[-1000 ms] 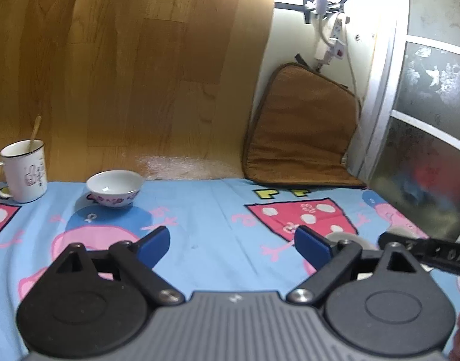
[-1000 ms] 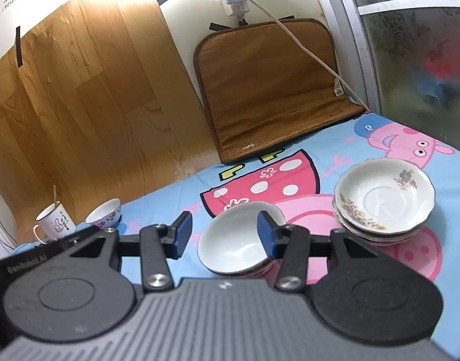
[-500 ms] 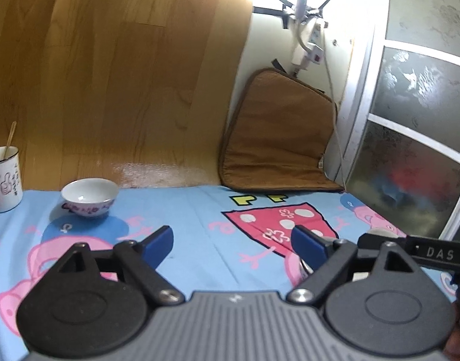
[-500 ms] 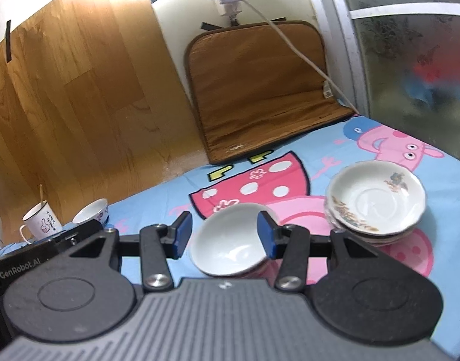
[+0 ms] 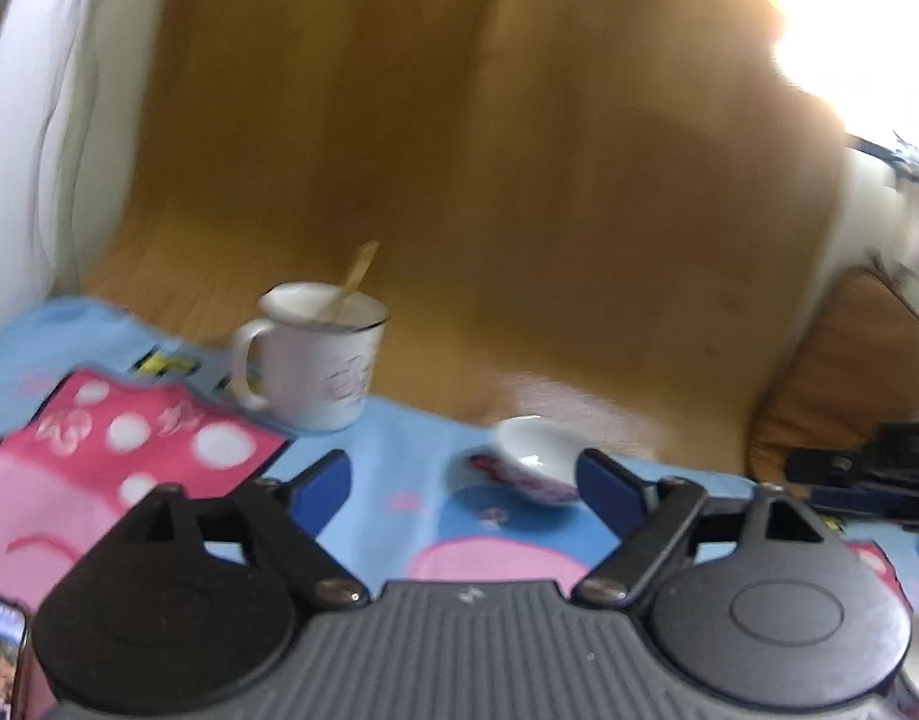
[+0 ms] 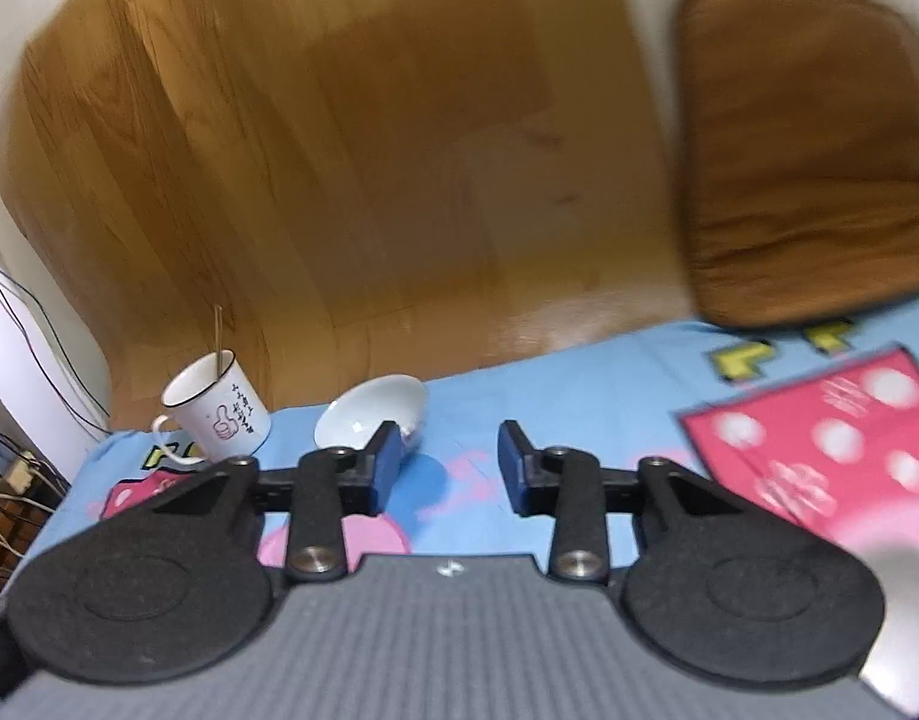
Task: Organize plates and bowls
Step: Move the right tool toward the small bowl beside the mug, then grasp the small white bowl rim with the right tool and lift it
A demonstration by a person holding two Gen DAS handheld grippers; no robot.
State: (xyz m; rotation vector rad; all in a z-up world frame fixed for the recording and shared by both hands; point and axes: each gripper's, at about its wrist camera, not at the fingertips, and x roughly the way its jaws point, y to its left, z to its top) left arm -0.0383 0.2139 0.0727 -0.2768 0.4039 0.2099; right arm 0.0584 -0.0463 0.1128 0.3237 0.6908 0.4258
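A small white bowl with a pink flower pattern (image 5: 534, 465) sits on the cartoon tablecloth, near the wooden back panel. It also shows in the right wrist view (image 6: 369, 417), just beyond my right gripper's left finger. My left gripper (image 5: 462, 489) is open and empty, a little short of the bowl, which lies toward its right finger. My right gripper (image 6: 450, 465) is open and empty, with the bowl ahead and to its left. Both views are blurred by motion. The other bowls and the plate stack are out of view.
A white mug with a spoon in it (image 5: 312, 354) stands left of the small bowl; it also shows in the right wrist view (image 6: 216, 417). A brown cushion (image 6: 801, 150) leans on the wall at the right. The wooden panel (image 5: 459, 180) backs the table.
Both grippers have swung left toward the small bowl and mug. The white bowl and the plate stack that were in front of the right gripper have left its view.
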